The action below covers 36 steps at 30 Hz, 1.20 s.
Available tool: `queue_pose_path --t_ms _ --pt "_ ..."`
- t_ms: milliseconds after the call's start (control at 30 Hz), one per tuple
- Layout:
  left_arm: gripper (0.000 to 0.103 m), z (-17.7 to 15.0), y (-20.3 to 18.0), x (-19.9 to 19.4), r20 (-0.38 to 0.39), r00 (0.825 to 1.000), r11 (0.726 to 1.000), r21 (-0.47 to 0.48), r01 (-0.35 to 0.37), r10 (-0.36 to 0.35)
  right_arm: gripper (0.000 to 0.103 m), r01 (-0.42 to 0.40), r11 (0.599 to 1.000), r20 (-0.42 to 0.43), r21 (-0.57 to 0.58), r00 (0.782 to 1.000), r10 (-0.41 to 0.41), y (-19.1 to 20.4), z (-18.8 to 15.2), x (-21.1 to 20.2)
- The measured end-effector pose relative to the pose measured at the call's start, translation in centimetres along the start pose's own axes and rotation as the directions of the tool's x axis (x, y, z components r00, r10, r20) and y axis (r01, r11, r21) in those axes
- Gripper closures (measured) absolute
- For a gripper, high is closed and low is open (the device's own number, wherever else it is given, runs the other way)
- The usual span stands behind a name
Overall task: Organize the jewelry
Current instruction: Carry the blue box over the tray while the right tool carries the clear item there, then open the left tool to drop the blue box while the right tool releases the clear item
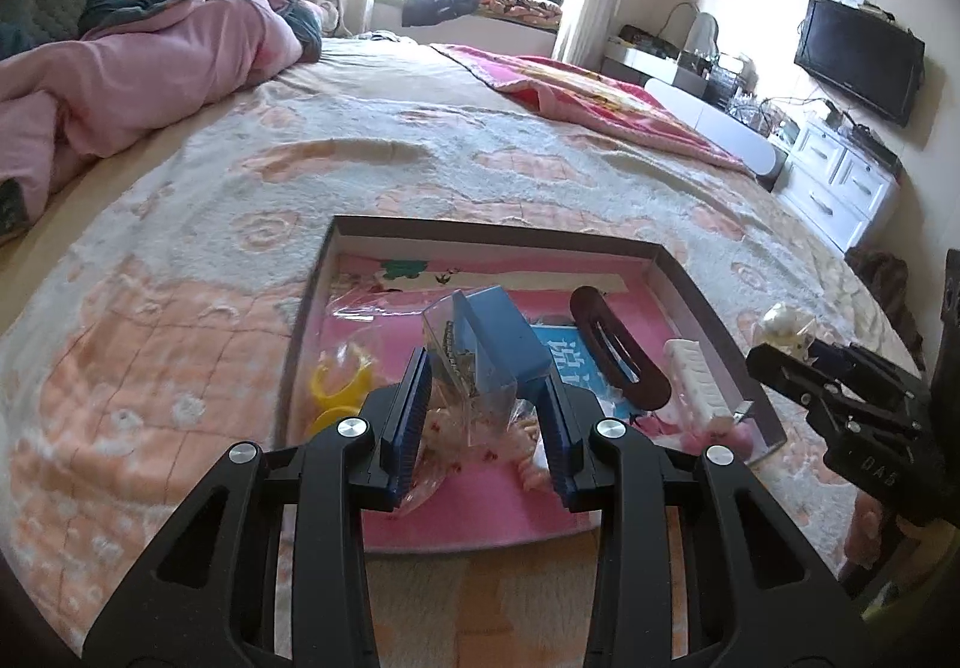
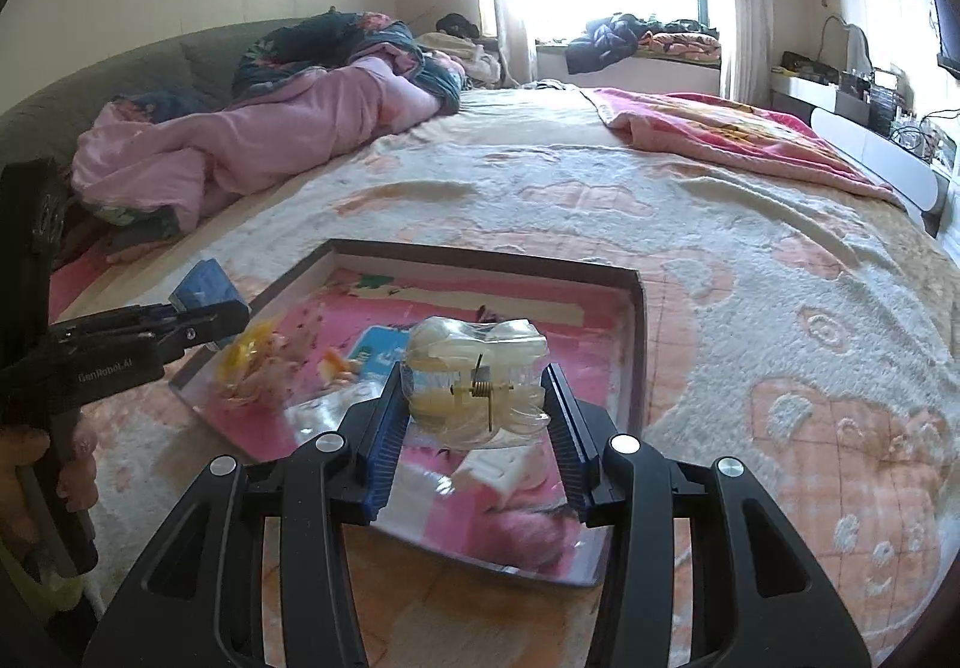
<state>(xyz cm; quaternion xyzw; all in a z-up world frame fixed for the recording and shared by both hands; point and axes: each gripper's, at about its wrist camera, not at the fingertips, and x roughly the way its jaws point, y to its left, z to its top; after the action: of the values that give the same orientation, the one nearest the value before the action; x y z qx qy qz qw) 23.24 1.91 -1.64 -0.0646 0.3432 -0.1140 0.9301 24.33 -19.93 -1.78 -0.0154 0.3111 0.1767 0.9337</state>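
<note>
Bedroom w/ a big bed (image 1: 252,200) under a peach-and-cream fleece blanket, bright window behind, pink quilt bunched at the far side. On the blanket sat a shallow tray (image 1: 714,308) w/ a pink liner — that's where the jewelry bits were collecting.

Left hand-held gripper (image 1: 485,416) was over the tray's near half, pads closed onto a blue box (image 1: 507,335) w/ a clear plastic bag (image 1: 462,368) of small pieces pinched alongside it; the bag's lower end trailed down toward the liner. Whether the box was lifted clear of the tray — hard to tell from this angle. Right hand-held gripper (image 2: 474,398) held a clear claw hair clip (image 2: 477,368) w/ a metal spring, squeezed between both pads, above the tray's near right part.

Already lying in the tray: a yellow ring-shaped piece (image 1: 342,374) at left, a brown oval hair clip (image 1: 618,350) right of centre, a white comb-like clip (image 1: 699,368) against the right wall, a blue printed card (image 1: 567,353) under the brown clip, plus pinkish beady stuff near the front, too blurred to name.

Judgement on progress: approx. mid-task. Most loose items looked gathered inside the tray, but nothing was sorted or lined up, and 2 things were in the grippers. Left to do, probably — set down the clear clip and the box+bag, then tidy the jumble.
</note>
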Motion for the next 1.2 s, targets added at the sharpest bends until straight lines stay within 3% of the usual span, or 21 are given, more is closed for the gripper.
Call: queue_pose_path --t_ms 267,600,1200 --pt "0.076 -0.3 -0.1 2.0 -0.028 1.000 1.000 0.010 -0.010 0.011 0.061 0.024 0.999 -0.047 -0.025 0.999 -0.025 -0.5 0.3 2.8" --pt "0.076 -0.7 0.8 3.7 -0.060 0.998 0.999 0.005 -0.034 0.034 0.061 -0.016 0.998 -0.099 -0.066 0.995 0.009 1.2 -1.0 5.0" --pt "0.075 -1.3 1.0 4.0 -0.073 0.996 0.999 -0.006 -0.042 0.042 0.058 -0.063 0.995 -0.117 -0.082 0.992 0.053 3.3 -2.4 4.1"
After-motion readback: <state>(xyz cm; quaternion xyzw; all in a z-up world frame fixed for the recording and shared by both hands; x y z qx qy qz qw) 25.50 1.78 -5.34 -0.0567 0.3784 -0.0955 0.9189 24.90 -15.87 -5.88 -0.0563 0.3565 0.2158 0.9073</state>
